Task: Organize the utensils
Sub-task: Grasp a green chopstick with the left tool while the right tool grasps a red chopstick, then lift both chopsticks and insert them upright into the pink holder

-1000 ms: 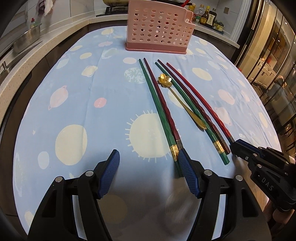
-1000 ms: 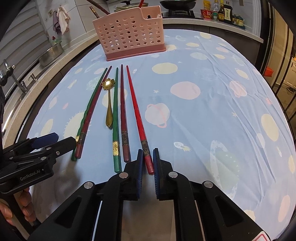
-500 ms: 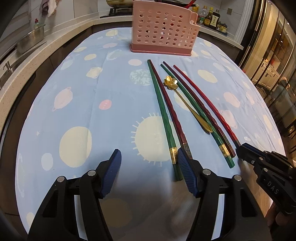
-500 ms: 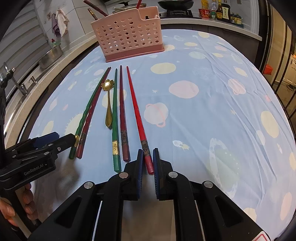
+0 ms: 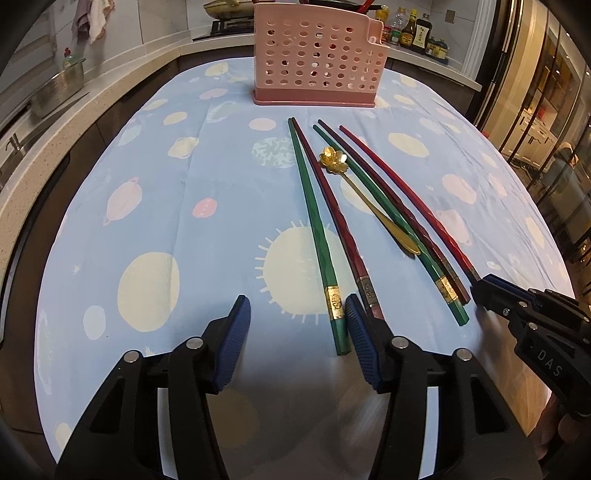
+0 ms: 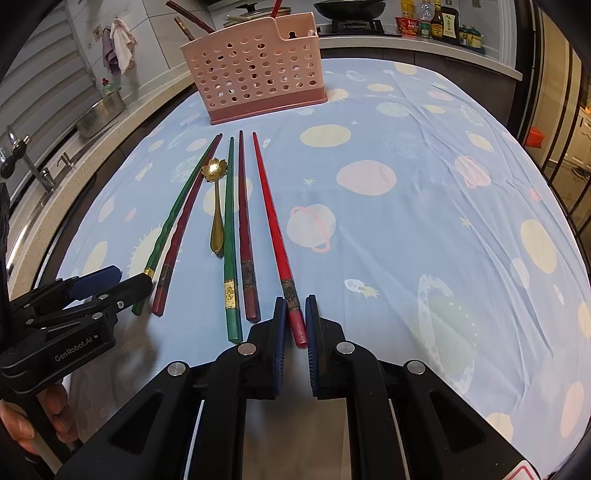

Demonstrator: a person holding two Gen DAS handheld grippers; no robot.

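Observation:
Several chopsticks and a gold flower spoon (image 5: 364,197) lie side by side on the blue tablecloth (image 5: 166,192), in front of a pink perforated utensil basket (image 5: 317,59). My right gripper (image 6: 295,314) is closed around the near end of the bright red chopstick (image 6: 275,229), which still lies on the cloth. My left gripper (image 5: 295,317) is open and empty, just left of the green chopstick (image 5: 314,221) and dark red chopstick (image 5: 332,210). The basket also shows in the right wrist view (image 6: 255,70) and holds some utensils.
A kitchen counter with a metal pot (image 5: 55,88) runs along the left. Sauce bottles (image 5: 417,31) stand behind the basket. Glass doors (image 5: 546,110) are at the right. The cloth's right half (image 6: 443,221) bears no objects.
The left gripper has moved forward and slightly right toward the chopstick ends. The right gripper has stayed closed on the red chopstick's end.

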